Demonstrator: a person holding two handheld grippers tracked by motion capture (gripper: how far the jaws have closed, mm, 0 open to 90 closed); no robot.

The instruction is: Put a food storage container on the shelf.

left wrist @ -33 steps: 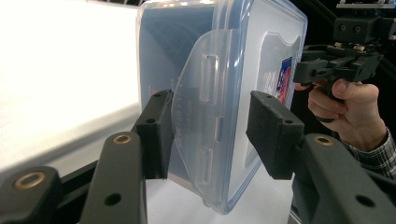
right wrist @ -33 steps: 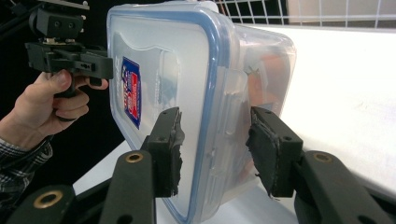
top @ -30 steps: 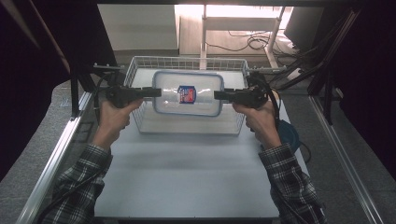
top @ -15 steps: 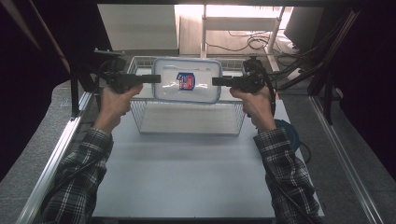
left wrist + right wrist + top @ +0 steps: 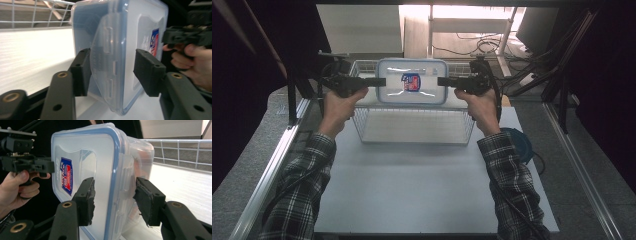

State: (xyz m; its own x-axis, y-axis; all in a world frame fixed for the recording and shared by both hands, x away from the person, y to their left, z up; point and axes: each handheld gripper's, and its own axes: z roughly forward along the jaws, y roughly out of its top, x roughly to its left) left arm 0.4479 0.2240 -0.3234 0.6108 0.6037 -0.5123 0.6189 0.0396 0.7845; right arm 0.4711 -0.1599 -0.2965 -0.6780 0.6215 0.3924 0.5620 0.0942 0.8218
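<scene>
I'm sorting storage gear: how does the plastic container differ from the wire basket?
The plastic container has solid see-through walls and a blue-rimmed lid; the wire basket is open white mesh, lidless. The container is smaller than the basket. The container stands on edge, lid toward the person; the basket sits flat. Both are rectangular.

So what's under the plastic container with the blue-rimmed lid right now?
The white wire basket, its empty floor visible nearer the person. The container is held over its far end, covering that part of the basket.

white table (image 5: 422, 190), perhaps a blue disc (image 5: 518, 142)
</scene>
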